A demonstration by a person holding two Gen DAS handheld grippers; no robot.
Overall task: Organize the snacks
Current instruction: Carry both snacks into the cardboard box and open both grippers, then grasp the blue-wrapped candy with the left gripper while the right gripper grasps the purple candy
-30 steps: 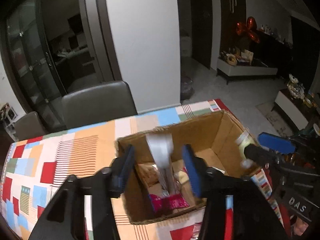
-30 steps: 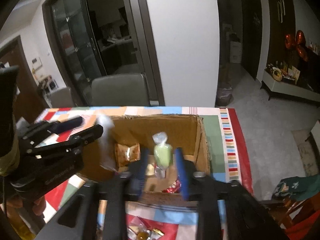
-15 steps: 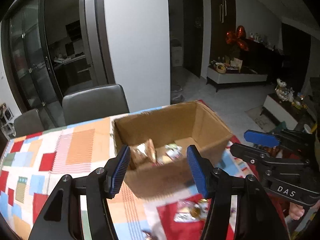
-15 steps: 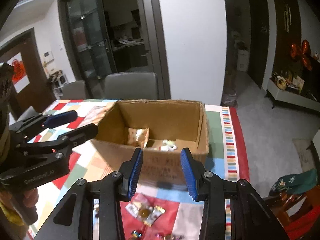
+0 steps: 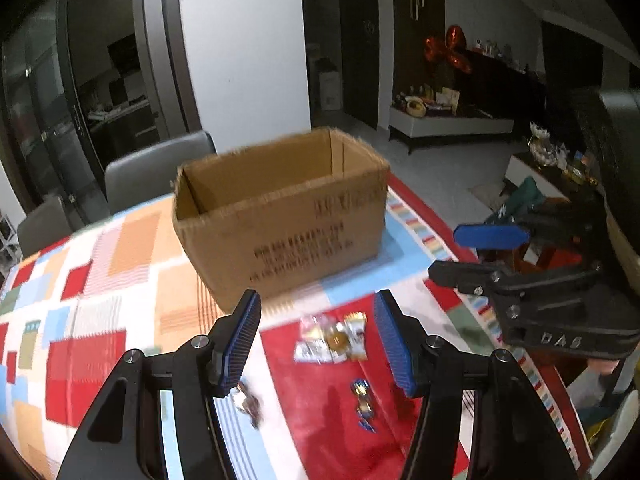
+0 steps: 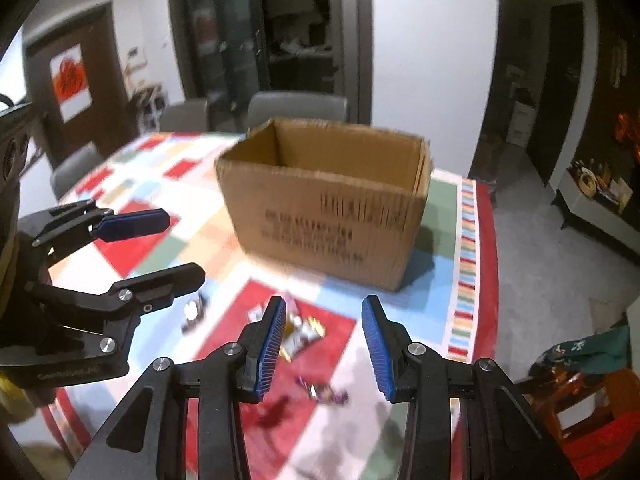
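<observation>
An open cardboard box (image 5: 280, 216) stands on the patchwork tablecloth (image 5: 80, 308); it also shows in the right wrist view (image 6: 332, 200). Its contents are hidden from here. Loose snack packets (image 5: 332, 338) lie on the cloth in front of the box, between my grippers, also in the right wrist view (image 6: 300, 330). A small blue-wrapped candy (image 5: 362, 400) and another wrapped sweet (image 5: 246, 398) lie nearer. A purple-wrapped candy (image 6: 322, 392) lies near the right gripper. My left gripper (image 5: 318, 344) is open and empty above the cloth. My right gripper (image 6: 324, 348) is open and empty too.
Grey chairs (image 5: 156, 168) stand behind the table. The table's right edge (image 6: 486, 264) drops to a tiled floor. A low cabinet (image 5: 448, 120) with ornaments stands at the far wall. Each gripper shows in the other's view: the right one (image 5: 472, 252), the left one (image 6: 164, 246).
Both grippers let go of their snacks into the box, then pulled back and down. The box looks lower and farther now, and the loose packets on the cloth have come into view.
</observation>
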